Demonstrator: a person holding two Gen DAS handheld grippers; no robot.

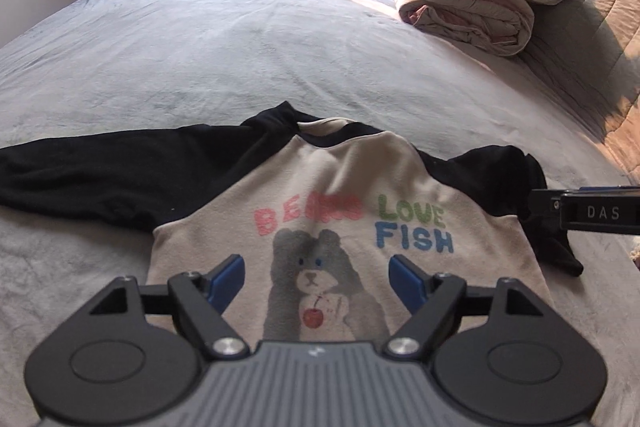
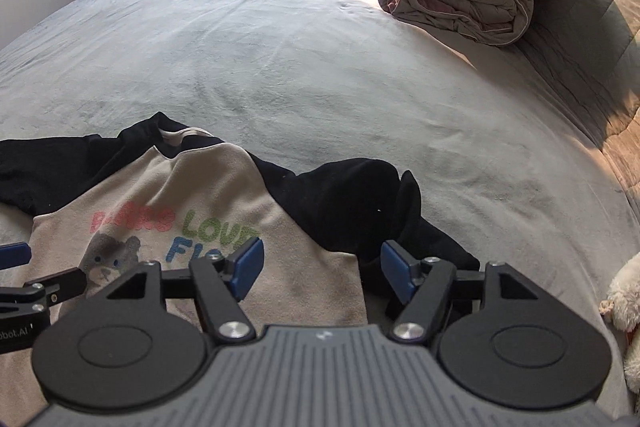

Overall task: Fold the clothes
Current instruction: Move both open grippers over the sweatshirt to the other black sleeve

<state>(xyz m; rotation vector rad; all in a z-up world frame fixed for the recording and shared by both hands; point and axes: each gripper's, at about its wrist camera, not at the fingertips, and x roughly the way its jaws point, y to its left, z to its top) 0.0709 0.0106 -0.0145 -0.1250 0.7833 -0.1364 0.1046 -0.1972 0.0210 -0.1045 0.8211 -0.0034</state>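
Shirt (image 1: 344, 187) flat on bed (image 1: 240, 47), lower frame, ready for folding; left claw (image 1: 316, 281) and right claw (image 2: 322, 269) spread, empty.

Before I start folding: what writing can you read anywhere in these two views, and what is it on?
"LOVE FISH": shirt chest print, green and blue.
Pink word before it starts "BE"; the rest is blurred.
"DAS": right gripper body, seen from the left wrist.
"obot.AI", cut off at the frame edge: left gripper body, seen from the right wrist.
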